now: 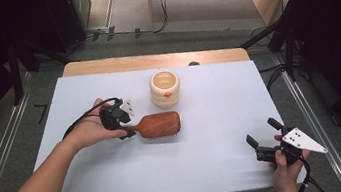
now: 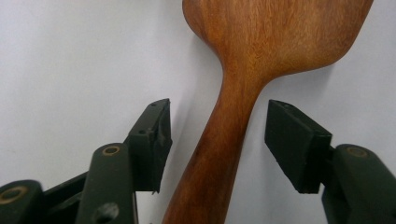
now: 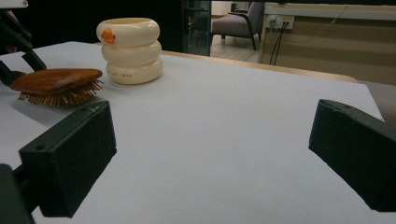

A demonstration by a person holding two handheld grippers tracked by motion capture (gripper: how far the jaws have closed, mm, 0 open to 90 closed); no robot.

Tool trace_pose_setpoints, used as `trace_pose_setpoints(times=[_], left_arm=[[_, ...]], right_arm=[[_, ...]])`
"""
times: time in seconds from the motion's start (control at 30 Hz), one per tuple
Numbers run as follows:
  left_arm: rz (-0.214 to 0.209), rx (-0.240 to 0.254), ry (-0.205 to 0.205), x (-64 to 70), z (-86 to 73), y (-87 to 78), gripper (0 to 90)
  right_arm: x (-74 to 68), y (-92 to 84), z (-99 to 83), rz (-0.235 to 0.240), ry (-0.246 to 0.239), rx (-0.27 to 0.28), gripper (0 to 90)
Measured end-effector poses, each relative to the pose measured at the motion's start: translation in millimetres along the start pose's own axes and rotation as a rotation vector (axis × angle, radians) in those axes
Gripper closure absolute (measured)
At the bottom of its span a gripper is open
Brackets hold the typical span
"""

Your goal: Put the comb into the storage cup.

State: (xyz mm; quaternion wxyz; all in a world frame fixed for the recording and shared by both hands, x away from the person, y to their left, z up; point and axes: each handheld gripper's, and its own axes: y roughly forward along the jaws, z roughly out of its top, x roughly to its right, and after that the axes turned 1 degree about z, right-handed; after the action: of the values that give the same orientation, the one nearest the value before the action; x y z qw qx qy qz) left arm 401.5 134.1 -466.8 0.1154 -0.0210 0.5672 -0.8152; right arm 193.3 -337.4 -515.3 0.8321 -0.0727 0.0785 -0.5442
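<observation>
L gripper [image 2: 217, 140] jaws half-spread, straddling hairbrush [image 1: 158, 125] handle, pads not touching. R gripper [image 1: 261, 139] wide open, empty.

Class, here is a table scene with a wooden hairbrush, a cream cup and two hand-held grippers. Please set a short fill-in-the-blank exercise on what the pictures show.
1. The left gripper has its jaws on either side of the hairbrush's ______, with gaps showing at both pads.
2. The wooden hairbrush lies with its bristles facing ______.
3. The cream cup bears a small ______ mark on its side.
4. The right gripper has its jaws ______, with nothing between them.

Missing words: handle; down; orange; open
</observation>
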Motion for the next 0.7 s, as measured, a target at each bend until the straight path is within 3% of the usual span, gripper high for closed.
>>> trace_pose_setpoints(times=[0.33,0.7], left_arm=[[0.004,-0.009,0.024,1.8,1.4,6.5,52.3],[-0.062,0.02,0.048,-0.9,2.2,9.9,62.6]], right_arm=[[-0.2,-0.1,0.0,0.003,0.003,-0.003,0.0],[0.1,0.1,0.0,0.002,-0.003,-0.003,0.0]])
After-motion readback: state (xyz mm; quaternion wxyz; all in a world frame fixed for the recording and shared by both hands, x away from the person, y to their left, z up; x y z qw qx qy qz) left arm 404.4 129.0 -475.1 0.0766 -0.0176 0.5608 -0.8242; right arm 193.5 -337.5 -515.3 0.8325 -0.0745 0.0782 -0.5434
